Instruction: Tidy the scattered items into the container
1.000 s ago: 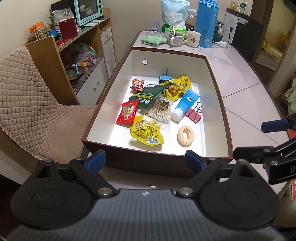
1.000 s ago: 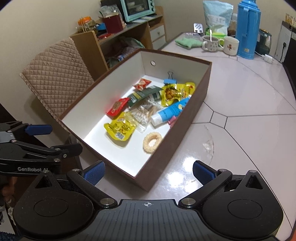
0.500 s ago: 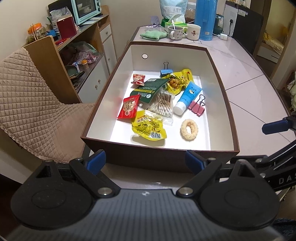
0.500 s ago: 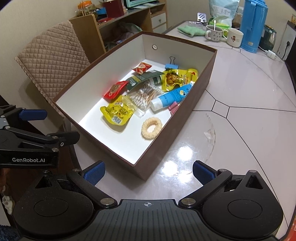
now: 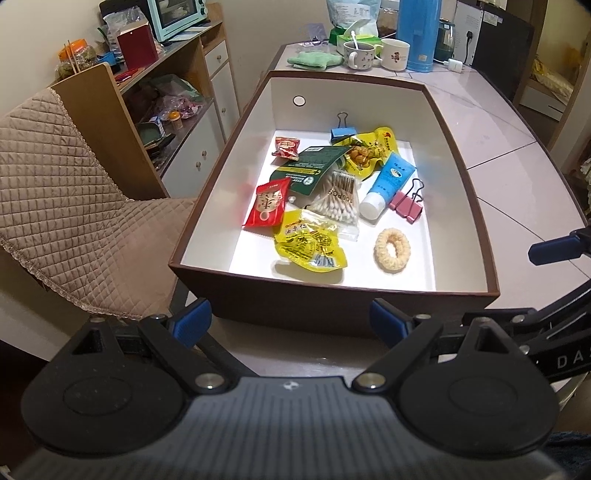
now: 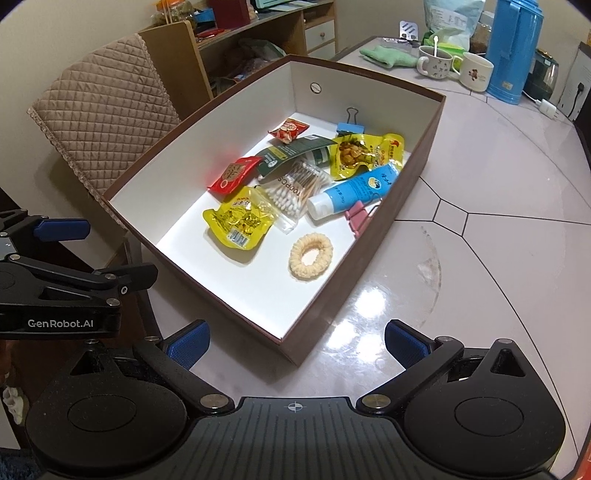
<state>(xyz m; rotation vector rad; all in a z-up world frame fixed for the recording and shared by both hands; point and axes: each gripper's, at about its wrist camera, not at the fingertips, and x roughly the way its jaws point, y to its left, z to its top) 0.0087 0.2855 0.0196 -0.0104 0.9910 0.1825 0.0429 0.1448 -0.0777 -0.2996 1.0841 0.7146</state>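
Observation:
A brown box with a white inside (image 5: 325, 306) (image 6: 325, 306) stands on the table. In it lie yellow snack packs (image 5: 312, 245), red packets (image 5: 267, 201), a green pack, cotton swabs (image 5: 338, 199), a blue tube (image 5: 388, 182) (image 6: 354, 190), pink (image 5: 406, 206) and blue binder clips, and a cream hair tie (image 5: 392, 251) (image 6: 310, 256). My left gripper (image 5: 291, 323) is open and empty, just before the box's near wall. My right gripper (image 6: 295, 341) is open and empty, near the box's near right corner.
A quilted chair (image 5: 55, 206) stands left of the table. Shelves with a toaster oven (image 5: 173, 16) are behind it. At the table's far end are two mugs (image 5: 395, 53), a blue thermos (image 5: 419, 33), a green cloth and a bag. The glossy tabletop (image 6: 498, 266) stretches right of the box.
Both grippers have risen and pulled back a little, so the box sits lower and fuller in both views. Nothing in the box has moved.

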